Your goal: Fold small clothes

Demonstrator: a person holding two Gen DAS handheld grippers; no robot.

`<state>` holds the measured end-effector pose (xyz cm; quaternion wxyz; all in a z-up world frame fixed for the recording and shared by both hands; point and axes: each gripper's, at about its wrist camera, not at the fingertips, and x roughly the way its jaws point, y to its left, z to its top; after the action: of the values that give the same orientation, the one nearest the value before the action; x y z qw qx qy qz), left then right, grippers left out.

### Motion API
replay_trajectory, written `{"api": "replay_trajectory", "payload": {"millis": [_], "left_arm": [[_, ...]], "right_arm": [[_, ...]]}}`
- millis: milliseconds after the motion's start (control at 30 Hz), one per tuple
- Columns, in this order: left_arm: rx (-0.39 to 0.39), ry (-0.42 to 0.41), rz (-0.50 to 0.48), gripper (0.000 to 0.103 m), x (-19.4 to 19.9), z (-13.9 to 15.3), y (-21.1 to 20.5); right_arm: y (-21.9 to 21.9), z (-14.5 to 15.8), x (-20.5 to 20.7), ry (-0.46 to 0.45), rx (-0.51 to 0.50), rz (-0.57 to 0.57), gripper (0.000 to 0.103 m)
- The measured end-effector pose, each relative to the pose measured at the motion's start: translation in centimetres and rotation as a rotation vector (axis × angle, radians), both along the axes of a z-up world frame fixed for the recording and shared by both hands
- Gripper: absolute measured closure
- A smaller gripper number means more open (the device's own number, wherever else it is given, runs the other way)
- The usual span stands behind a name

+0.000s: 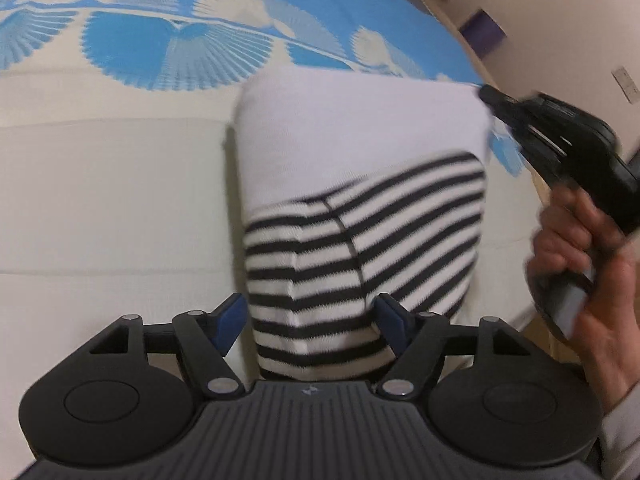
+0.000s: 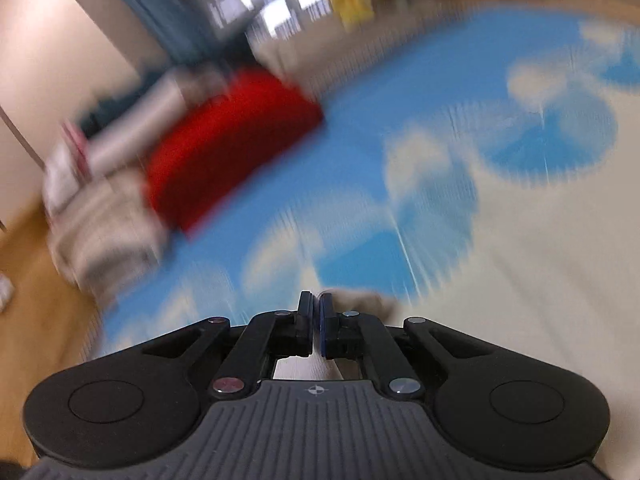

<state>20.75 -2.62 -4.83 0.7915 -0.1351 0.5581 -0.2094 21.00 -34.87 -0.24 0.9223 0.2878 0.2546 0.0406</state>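
Nearest the left wrist camera, the left gripper (image 1: 312,326) stands with its jaws wide apart, the blue pads on either side of the near end of a small knitted garment with black and white stripes and a plain white upper part (image 1: 360,184). The pads do not appear to press on the cloth, so nothing is held there.

That garment lies on a bed cover printed with blue and white fan shapes (image 1: 140,52), which turns to plain cream nearer the camera. It forms a compact, roughly rectangular bundle: the striped part is laid over the white part, and its side edges look fairly straight. By its shape, at least 1 fold is already made.

At the far right corner of the bundle, the right gripper (image 1: 490,98), held in a person's hand (image 1: 580,256), reaches in with its tips at or just beside the white edge. In the right wrist view its jaws (image 2: 316,312) are shut together; whether a thin edge of cloth is caught between them cannot be told, as that view is heavily blurred.

Well apart from this, near the bed's far edge, a red folded cloth (image 2: 236,140) sits next to a pale, whitish heap of cloth (image 2: 108,216). Blur hides whether these are finished pieces or ones waiting.

Judged from this, the striped piece is close to done, needing perhaps a last fold or tidy before being set aside.
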Motion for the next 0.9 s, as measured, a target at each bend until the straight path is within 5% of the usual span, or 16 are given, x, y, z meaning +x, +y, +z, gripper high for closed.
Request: {"api": "replay_trajectory", "payload": {"millis": [67,133,200,300,400,467,667,700,800,900], "left_arm": [[0.1,-0.015,-0.047,0.025,0.0,-0.9,-1.1],[0.218,-0.001,-0.086,0.024,0.0,-2.4,-1.8],[0.282,-0.004,-0.105,0.021,0.2,-3.1,-2.0],[0.262,0.007,-0.097,0.022,0.5,-2.8,-1.5],[0.166,0.002,-0.084,0.023,0.6,-1.8,-0.8],[0.106,-0.002,-0.081,0.023,0.9,-1.1,-0.4],[0.245,0.066,-0.194,0.02,-0.8,-3.8,-1.8],[0.253,0.07,-0.219,0.02,-1.1,-4.2,-2.0],[0.278,0.056,-0.226,0.018,-1.6,-4.5,-2.2],[0.27,0.05,-0.22,0.018,-1.9,-4.5,-2.0]], "right_arm": [[0.9,-0.6,1.0,0.08,-0.136,-0.023,0.101],[1.7,-3.3,3.0,0.29,-0.249,0.006,0.101],[1.6,-5.8,4.0,0.45,-0.207,0.039,0.1],[1.2,-5.4,3.8,0.415,-0.171,0.06,0.097],[-0.5,-4.6,2.8,0.372,-0.082,0.101,0.067],[-2.2,-4.8,2.1,0.375,0.029,0.143,0.06],[-2.5,-5.7,-0.5,0.454,0.033,0.264,0.059],[-2.3,-5.7,-0.9,0.453,0.02,0.287,0.06],[-1.4,-5.7,-1.3,0.441,-0.032,0.318,0.102],[-2.8,-4.4,-2.1,0.361,0.024,0.233,0.103]]}}
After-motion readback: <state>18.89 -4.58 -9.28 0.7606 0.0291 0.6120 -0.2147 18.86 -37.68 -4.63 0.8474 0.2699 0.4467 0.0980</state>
